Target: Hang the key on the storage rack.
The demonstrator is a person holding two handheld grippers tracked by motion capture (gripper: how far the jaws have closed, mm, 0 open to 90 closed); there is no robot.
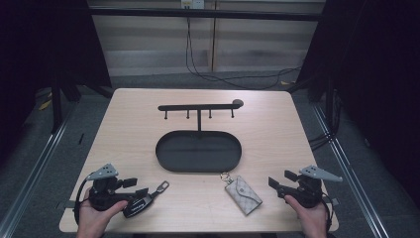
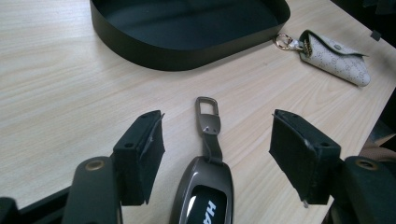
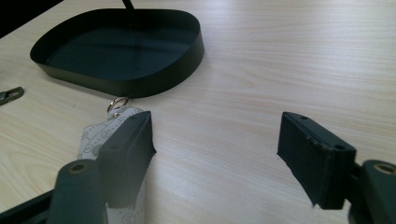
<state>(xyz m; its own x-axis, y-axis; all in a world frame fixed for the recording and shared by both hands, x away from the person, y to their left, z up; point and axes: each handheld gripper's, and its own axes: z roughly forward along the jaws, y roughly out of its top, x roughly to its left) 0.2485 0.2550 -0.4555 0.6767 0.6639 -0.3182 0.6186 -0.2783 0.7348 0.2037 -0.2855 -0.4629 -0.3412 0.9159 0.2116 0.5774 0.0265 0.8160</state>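
Two tools rest spread at the bench's (image 1: 277,124) near edge, the left tool (image 2: 217,140) straddling the car key fob (image 2: 205,186), the right tool (image 3: 217,140) beside the patterned key pouch (image 1: 243,194); closing on the fob looks next.

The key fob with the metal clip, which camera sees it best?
The left gripper view: the key fob lies close up between the open jaws, its metal clip sharp and pointing toward the black tray. The high view shows the whole fob, but small. The right gripper view catches just the clip's tip at its edge.
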